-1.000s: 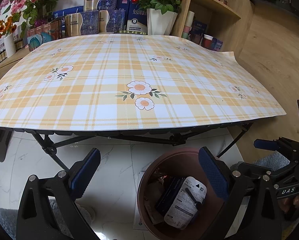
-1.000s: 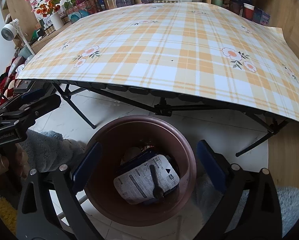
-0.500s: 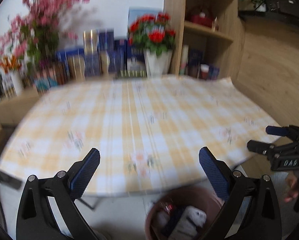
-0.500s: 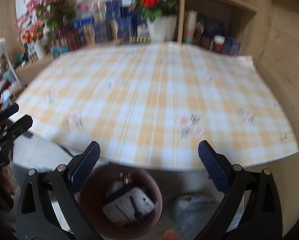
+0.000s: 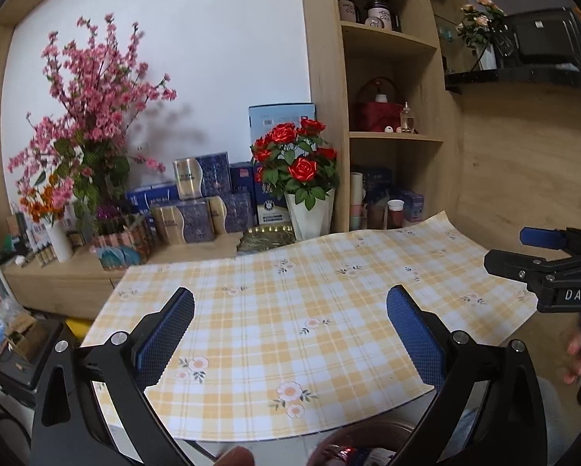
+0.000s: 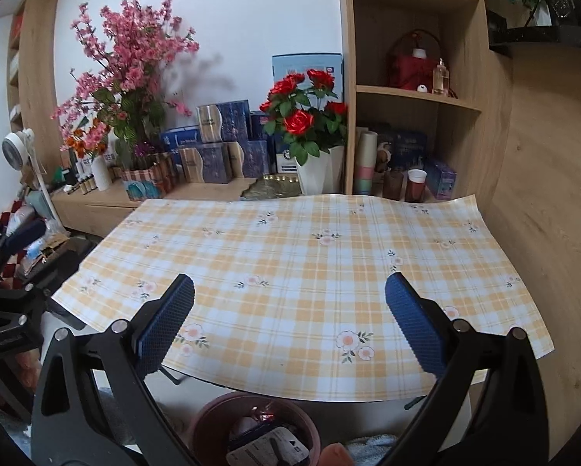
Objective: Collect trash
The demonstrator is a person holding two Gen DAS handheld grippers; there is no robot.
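left gripper (image 5: 290, 334) jaws apart, empty | right gripper (image 6: 289, 320) jaws apart, empty | trash (image 6: 269, 444) in brown bin (image 6: 208, 423) under table (image 6: 309, 264) | looks light, crinkly packaging (pinch an edge, likely slippery)

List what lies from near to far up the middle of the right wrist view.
Brown bin holding trash → plaid tablecloth → white pot of red roses → light blue box against the wall.

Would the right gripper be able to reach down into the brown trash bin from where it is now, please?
Probably yes: the right gripper is open and empty, and the brown trash bin sits just below it, in front of the table edge, open-topped.
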